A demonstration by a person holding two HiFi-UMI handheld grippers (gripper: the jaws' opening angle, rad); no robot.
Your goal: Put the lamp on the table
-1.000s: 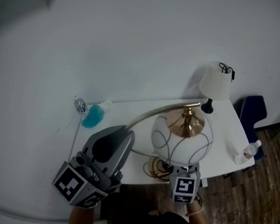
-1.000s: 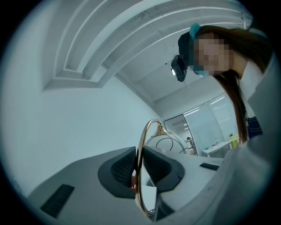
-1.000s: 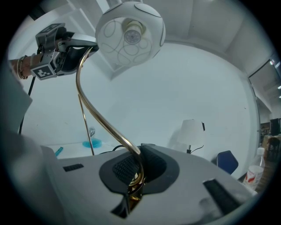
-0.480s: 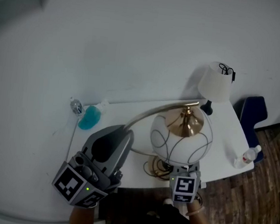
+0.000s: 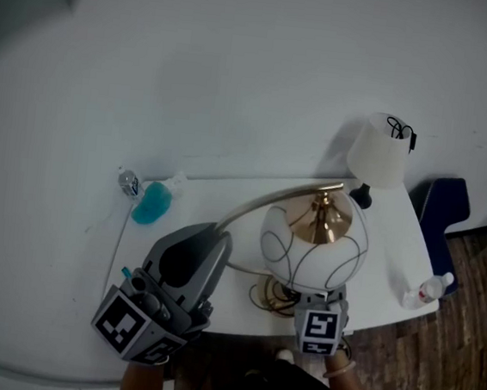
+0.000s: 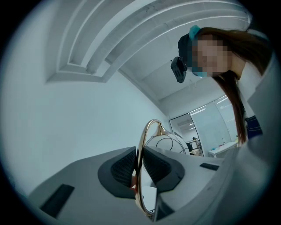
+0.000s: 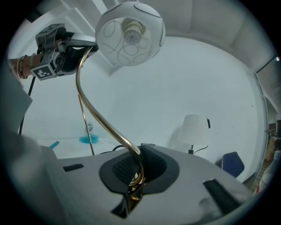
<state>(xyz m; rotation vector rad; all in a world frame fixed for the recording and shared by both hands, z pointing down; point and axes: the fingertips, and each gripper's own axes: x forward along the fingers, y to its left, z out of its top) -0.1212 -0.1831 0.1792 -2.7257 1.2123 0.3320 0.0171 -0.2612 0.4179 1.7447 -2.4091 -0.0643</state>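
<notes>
The lamp has a white globe shade (image 5: 314, 251) with thin dark loops, a brass cap, and a long curved brass arm (image 5: 264, 202). It is held up in the air over the white table (image 5: 392, 249). My left gripper (image 5: 218, 236) is shut on the brass arm (image 6: 139, 145) near one end. My right gripper (image 7: 137, 169) is shut on the lower part of the same arm (image 7: 100, 117). In the head view only its marker cube (image 5: 320, 325) shows, below the globe. From the right gripper the globe (image 7: 129, 31) hangs high above.
A second lamp with a white shade (image 5: 378, 152) stands at the table's back right. A blue bottle (image 5: 149, 202) sits at the back left, a small water bottle (image 5: 424, 289) near the right edge. A coiled cord (image 5: 269, 296) lies under the globe. A blue chair (image 5: 446, 211) stands beyond.
Both grippers keep their hold on the lamp's arm. The lamp has barely moved; the head view has shifted a little, so the table things sit slightly differently.
</notes>
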